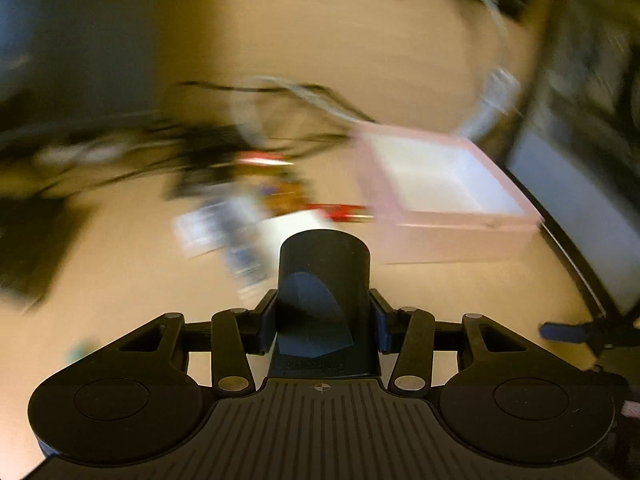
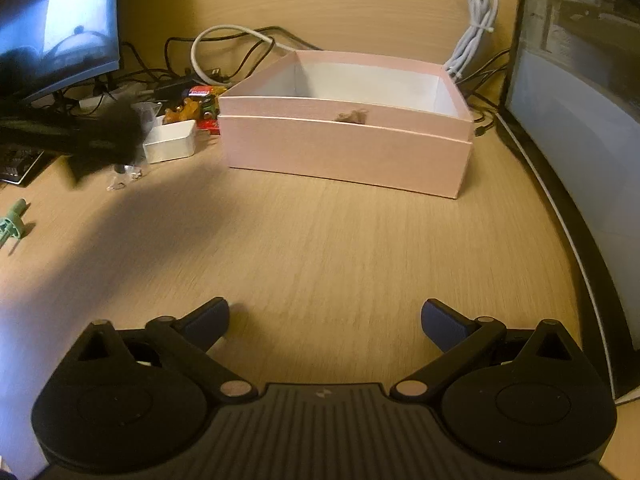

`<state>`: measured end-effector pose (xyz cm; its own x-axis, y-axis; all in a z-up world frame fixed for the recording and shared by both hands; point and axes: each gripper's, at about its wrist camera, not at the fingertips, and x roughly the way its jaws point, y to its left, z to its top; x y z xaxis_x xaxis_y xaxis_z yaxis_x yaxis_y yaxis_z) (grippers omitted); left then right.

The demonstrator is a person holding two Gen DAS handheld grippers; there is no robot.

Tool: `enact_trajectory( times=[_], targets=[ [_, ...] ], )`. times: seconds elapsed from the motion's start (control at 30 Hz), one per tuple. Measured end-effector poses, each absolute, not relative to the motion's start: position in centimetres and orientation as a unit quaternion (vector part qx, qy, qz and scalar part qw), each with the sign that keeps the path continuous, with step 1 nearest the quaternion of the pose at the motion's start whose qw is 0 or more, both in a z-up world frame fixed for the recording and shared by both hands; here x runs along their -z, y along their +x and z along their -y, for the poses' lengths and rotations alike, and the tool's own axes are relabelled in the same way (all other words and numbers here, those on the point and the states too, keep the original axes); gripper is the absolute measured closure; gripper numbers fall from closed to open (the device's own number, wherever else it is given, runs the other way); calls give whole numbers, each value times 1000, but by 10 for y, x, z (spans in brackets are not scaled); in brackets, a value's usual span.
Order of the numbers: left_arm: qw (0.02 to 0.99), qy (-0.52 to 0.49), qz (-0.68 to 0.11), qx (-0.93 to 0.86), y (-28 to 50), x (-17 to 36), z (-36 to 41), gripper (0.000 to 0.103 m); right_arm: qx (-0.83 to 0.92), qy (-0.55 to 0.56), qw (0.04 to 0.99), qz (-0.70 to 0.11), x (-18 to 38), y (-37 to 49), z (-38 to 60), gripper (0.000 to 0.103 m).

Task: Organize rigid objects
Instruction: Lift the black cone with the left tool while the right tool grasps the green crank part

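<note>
Fingers (image 1: 267,330) of the left gripper (image 1: 324,320) are clamped on a dark cylinder (image 1: 324,264) held above the bench (image 1: 120,280), short of the pink box (image 1: 440,200); the right gripper (image 2: 325,320) hangs empty, spread wide. That cylinder looks stiff, light, hollow and smooth, so I'd pinch its straight sides low, squarely.

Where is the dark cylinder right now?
In the left wrist view, the dark cylinder sits upright between the left gripper pads, above the wooden desk, left of the pink box.
</note>
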<state>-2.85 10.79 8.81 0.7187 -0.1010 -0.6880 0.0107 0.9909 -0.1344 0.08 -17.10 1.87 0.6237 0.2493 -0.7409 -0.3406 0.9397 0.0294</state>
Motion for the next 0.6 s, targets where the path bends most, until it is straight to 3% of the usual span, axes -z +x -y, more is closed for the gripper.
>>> enact_trajectory(
  times=[0.37, 0.6],
  targets=[
    [890, -202, -345, -219, -171, -119, -256, 53, -377, -111, 841, -372, -46, -8, 6, 4],
    [885, -228, -340, -221, -192, -117, -294, 53, -415, -209, 820, -335, -33, -35, -98, 17]
  ],
)
